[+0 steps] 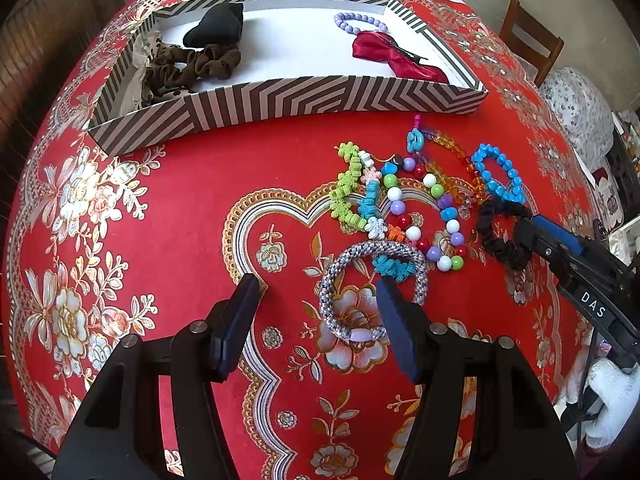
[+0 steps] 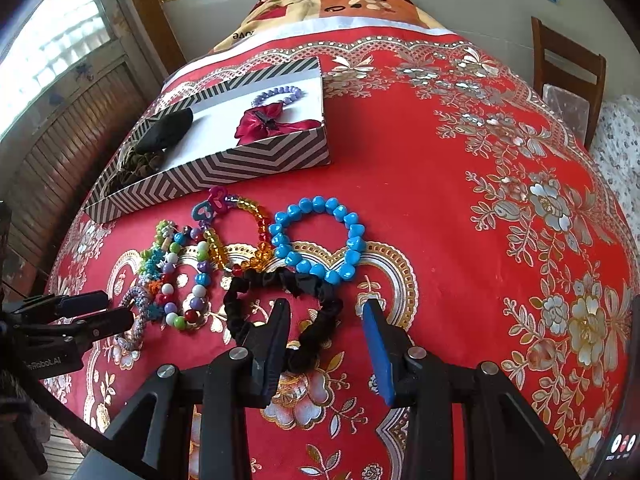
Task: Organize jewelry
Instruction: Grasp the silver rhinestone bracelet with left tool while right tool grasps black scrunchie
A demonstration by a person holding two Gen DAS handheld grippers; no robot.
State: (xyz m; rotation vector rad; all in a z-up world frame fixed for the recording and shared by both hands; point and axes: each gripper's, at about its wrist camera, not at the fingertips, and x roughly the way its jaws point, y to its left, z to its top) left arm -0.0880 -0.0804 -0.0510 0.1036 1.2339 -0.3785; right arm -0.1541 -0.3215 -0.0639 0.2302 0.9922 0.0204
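Observation:
A striped box [image 1: 280, 100] at the back holds brown scrunchies [image 1: 192, 66], a black cloth piece [image 1: 218, 26], a lilac bead bracelet [image 1: 360, 22] and a red bow [image 1: 396, 58]. Several bracelets lie in a pile on the red cloth: a grey woven bracelet [image 1: 344, 280], a multicolour bead bracelet [image 1: 424, 208], a blue bead bracelet [image 2: 316, 236] and a black scrunchie [image 2: 280, 308]. My left gripper [image 1: 320, 292] is open, its right finger inside the grey bracelet's loop. My right gripper [image 2: 326, 312] is open, straddling the black scrunchie's right side.
The red floral tablecloth [image 2: 480, 200] covers the table. A wooden chair [image 2: 568, 72] stands at the far right. A window with wooden shutters [image 2: 60, 120] is at the left. A patterned blanket [image 2: 340, 4] lies beyond the table's far edge.

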